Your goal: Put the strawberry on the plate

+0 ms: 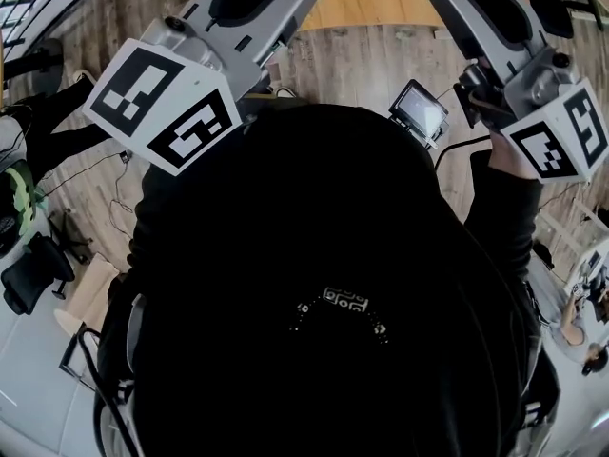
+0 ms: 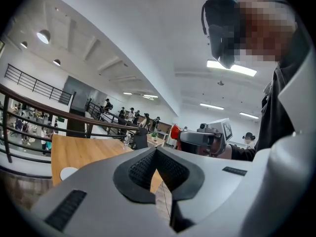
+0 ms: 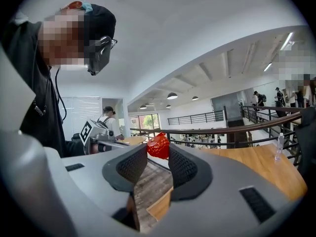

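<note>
Between the pad tips of my right tool (image 3: 158,151) sits the strawberry (image 3: 159,144), a red lump clamped right at the front edge, with much of it standing proud above and beyond the pads. I cannot read which way its long axis runs. My left tool (image 2: 156,152) has its pads pressed together at the tips with nothing in them. Both tools are held up in front of the person's dark top (image 1: 314,284), pointing close to level and well above anything they could set down on. What the next move turns on, as I judge it, is where the plate (image 2: 69,173) lies. I see it only from the left gripper view, as a pale round shape low on the wooden worktop (image 2: 84,152), down and to the left of the left tool's line. It does not show in the right gripper view, so I reckon the strawberry has to travel forward, down and across to the left, past the left tool, which is the nearer of the two to the plate. The worktop is warm-toned wood with a straight edge, and grey plank floor (image 3: 150,181) shows below it between the jaws. Around it is a big open hall with a white ceiling, strip lights, a dark railing (image 3: 222,128) and other people far off.
</note>
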{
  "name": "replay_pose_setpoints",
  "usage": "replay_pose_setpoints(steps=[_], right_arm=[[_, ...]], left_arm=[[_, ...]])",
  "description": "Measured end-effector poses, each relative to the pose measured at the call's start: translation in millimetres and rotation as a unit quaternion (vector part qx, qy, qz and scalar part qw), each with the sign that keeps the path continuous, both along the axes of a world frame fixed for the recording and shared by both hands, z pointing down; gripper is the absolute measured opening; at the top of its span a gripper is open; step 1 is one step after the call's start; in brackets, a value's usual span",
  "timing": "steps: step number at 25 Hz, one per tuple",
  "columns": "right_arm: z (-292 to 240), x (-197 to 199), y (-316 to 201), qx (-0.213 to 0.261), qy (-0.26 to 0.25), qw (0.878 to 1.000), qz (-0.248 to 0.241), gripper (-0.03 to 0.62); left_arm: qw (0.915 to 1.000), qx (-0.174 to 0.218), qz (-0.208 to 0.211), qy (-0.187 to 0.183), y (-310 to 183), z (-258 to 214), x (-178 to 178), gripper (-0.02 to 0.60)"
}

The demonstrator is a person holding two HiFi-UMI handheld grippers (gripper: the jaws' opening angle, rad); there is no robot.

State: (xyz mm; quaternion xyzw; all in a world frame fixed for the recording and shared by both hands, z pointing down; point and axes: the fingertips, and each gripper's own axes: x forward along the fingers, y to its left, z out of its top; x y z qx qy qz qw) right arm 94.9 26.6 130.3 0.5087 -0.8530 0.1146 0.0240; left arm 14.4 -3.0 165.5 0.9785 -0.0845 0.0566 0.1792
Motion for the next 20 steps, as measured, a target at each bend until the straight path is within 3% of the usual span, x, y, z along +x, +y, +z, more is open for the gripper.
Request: replay_pose_setpoints(steps=[13, 20], right_arm=[[-11, -20, -17, -0.002, -0.002, 1.000, -0.002, 0.144], [18, -28, -32, -0.015, -0.015, 1.000, -0.001, 0.144]], left_arm=[[0.9999, 0.005, 0.008, 0.012, -12, -14, -19, -0.002], [0.9998, -0.003, 0.010, 0.017, -23, 11, -27, -0.002]])
